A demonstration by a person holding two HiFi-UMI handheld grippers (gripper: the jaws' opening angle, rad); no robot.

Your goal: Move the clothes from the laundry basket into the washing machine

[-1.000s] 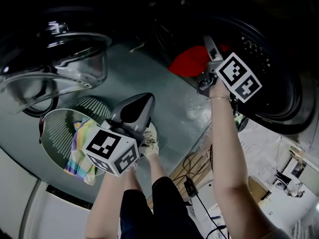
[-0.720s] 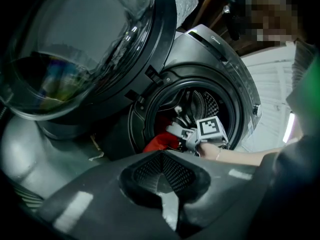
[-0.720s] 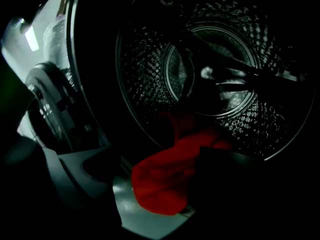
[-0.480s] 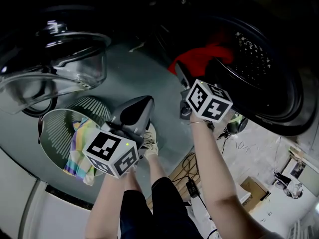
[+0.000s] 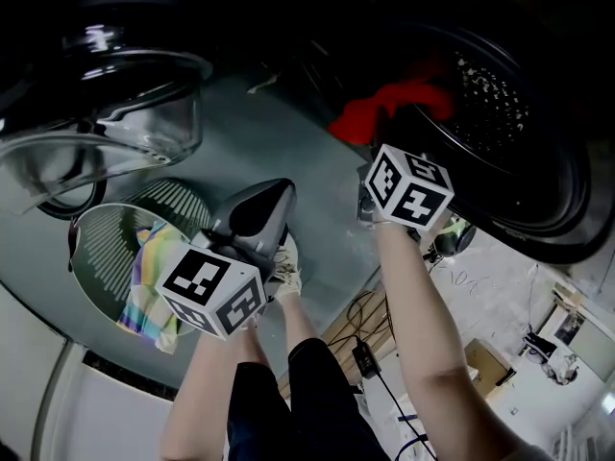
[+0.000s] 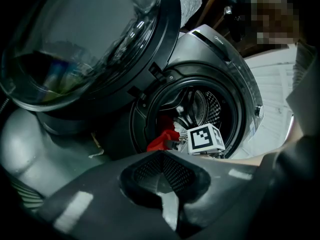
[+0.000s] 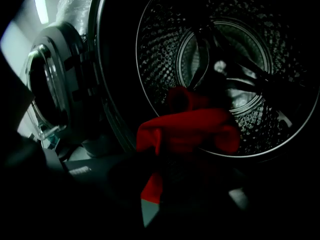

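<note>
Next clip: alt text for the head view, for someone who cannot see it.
A red garment hangs over the front rim of the washing machine drum, with the right claw just outside the opening. Lower left, the left claw is beside a laundry basket holding a striped cloth.

- A laundry corner: a front-loading washing machine [image 5: 553, 209] stands with its round glass door [image 5: 125, 113] swung open; the perforated steel drum [image 7: 165, 49] shows inside, a red garment [image 7: 195, 129] draped over its lip
- A slatted laundry basket [image 5: 96, 248] sits below the door; a striped cloth [image 5: 144, 291] hangs over its rim
- The surroundings look more like a test room than a home (loose cables [image 5: 370, 349] on the pale floor [image 5: 500, 286], a cardboard box [image 5: 479, 358] nearby)
</note>
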